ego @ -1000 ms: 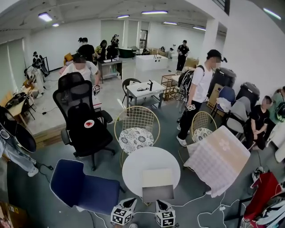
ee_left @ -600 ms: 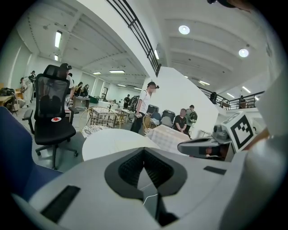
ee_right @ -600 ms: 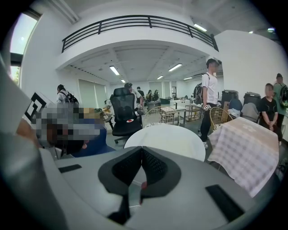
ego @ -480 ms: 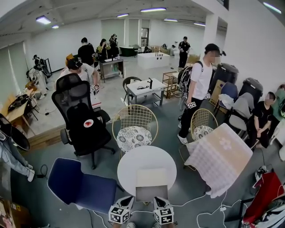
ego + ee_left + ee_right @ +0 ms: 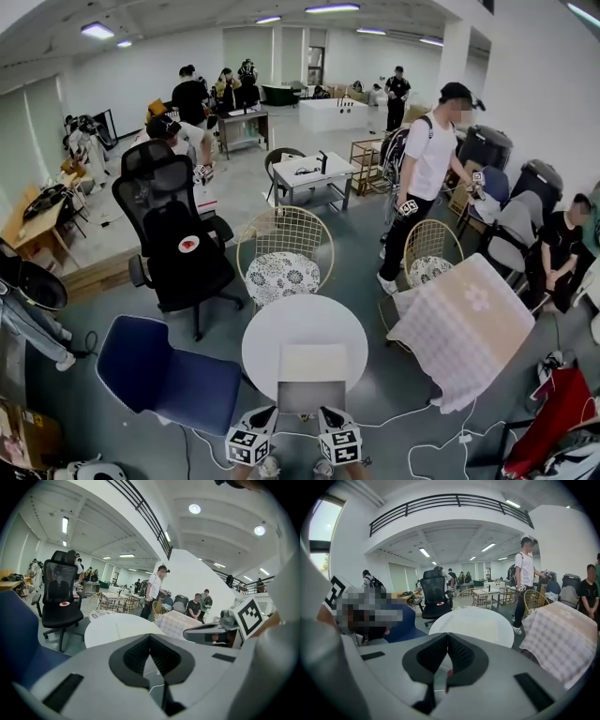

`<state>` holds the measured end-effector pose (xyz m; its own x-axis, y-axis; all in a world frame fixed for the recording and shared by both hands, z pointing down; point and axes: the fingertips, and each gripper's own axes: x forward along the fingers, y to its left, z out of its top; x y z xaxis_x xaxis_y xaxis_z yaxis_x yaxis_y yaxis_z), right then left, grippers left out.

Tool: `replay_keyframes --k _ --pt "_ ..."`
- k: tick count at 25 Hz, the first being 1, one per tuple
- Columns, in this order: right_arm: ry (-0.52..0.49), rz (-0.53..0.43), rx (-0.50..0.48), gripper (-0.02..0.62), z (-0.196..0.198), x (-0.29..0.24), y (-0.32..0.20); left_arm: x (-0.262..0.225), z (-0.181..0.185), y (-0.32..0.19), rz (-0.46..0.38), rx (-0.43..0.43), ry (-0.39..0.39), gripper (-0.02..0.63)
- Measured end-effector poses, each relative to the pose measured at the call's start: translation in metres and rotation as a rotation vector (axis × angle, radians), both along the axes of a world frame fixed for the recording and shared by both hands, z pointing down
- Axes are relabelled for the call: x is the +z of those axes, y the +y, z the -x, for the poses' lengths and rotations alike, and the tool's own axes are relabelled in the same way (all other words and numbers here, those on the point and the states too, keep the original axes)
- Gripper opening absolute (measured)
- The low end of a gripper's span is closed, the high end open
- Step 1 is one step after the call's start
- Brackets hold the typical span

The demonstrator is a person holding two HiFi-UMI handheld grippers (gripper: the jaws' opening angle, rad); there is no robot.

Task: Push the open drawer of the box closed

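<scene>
Box (image 5: 312, 361) noted at near edge of round worktop (image 5: 272, 337), its drawer (image 5: 308, 397) pulled out nearward. Left gripper (image 5: 263, 415) and right gripper (image 5: 328, 415) are held closed and empty, just before the drawer front. Both tips should be set squarely and pushed evenly, straight toward the far side.

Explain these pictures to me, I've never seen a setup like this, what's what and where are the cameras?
There is no robot: a person holds a two-jaw gripper in each hand. The wide picture comes from a camera on the person's head, looking down; the other two come from cameras riding on the left gripper and right gripper. Both have their jaws together and hold nothing. Ahead stands a round white table with a cream box on it, whose drawer looks pulled out toward the person.
</scene>
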<state>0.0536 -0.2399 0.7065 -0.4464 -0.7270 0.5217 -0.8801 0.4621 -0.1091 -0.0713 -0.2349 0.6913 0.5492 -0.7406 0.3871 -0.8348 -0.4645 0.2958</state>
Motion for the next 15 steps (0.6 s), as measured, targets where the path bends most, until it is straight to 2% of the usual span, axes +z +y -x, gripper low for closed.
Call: replay_keyframes --k 5,15 --pt "0.001 0.032 0.000 0.017 -0.001 0.013 0.012 0.011 0.004 0.009 0.021 -0.009 0.000 0.009" --pt "0.007 0.146 0.031 0.017 -0.003 0.051 0.058 0.045 -0.001 0.046 0.122 0.006 0.017 0.009"
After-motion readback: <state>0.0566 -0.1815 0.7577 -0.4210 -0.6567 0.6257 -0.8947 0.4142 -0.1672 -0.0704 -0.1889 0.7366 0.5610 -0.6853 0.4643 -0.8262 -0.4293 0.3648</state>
